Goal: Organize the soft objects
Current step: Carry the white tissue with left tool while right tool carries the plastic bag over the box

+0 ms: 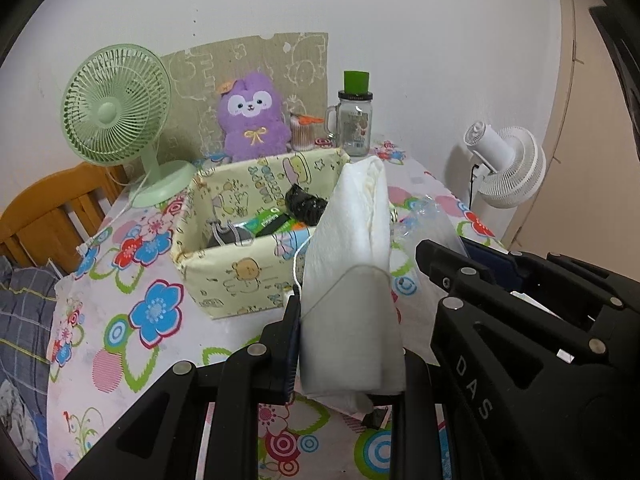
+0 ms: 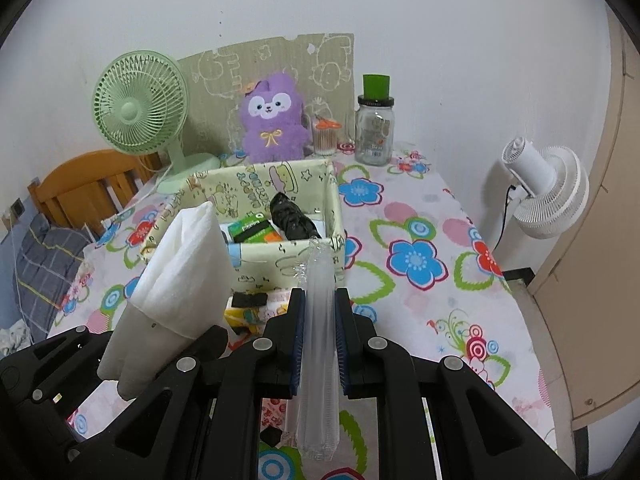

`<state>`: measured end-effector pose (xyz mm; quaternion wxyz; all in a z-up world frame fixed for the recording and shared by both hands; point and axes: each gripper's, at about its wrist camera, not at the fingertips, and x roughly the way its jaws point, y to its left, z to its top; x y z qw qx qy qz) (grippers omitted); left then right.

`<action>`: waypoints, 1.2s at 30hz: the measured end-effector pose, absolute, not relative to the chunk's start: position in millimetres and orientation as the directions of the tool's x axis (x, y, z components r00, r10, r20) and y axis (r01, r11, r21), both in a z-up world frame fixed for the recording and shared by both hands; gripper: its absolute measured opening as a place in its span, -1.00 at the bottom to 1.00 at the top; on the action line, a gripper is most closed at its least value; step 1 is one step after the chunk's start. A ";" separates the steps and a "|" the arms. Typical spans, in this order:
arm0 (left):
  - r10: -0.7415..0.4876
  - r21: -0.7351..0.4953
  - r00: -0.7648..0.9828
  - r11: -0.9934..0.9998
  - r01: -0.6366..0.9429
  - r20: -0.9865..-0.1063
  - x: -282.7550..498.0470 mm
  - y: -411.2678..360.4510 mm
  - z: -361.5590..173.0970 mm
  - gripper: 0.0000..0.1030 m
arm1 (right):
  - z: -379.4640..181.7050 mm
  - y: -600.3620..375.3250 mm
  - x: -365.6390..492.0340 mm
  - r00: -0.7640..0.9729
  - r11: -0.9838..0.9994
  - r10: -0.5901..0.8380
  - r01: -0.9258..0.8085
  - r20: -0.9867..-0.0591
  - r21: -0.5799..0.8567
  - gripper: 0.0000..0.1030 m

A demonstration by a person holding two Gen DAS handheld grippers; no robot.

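White tissue pack [image 1: 352, 280], clamped upright in the left tool [image 1: 352, 344], hangs just short of the box [image 1: 240, 276] ahead, nearer than the right tool [image 2: 318, 344] gripping a clear sleeve [image 2: 318, 360].

Two fans are counted: one green fan [image 2: 138, 110] at upper left, one white fan [image 2: 546, 196] at right. One purple plush [image 2: 272, 120], one glass jar [image 2: 375, 130] and one fabric box [image 2: 256, 216] are tallied mid-frame.
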<state>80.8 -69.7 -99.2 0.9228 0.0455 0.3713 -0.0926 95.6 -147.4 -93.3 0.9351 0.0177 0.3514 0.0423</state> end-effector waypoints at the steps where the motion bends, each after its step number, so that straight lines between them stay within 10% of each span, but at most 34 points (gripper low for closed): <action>1: -0.136 0.016 0.709 0.979 0.204 -0.692 81.2 -69.5 -97.3 -0.56 | -91.4 -147.0 95.8 0.751 0.996 0.091 -0.068 -0.654 0.061 -0.67; 36: -0.138 0.012 0.764 0.982 0.187 -0.630 109.0 -55.8 -49.2 -0.56 | -36.5 -133.7 124.9 0.808 0.993 0.118 -0.115 -0.577 0.042 -0.67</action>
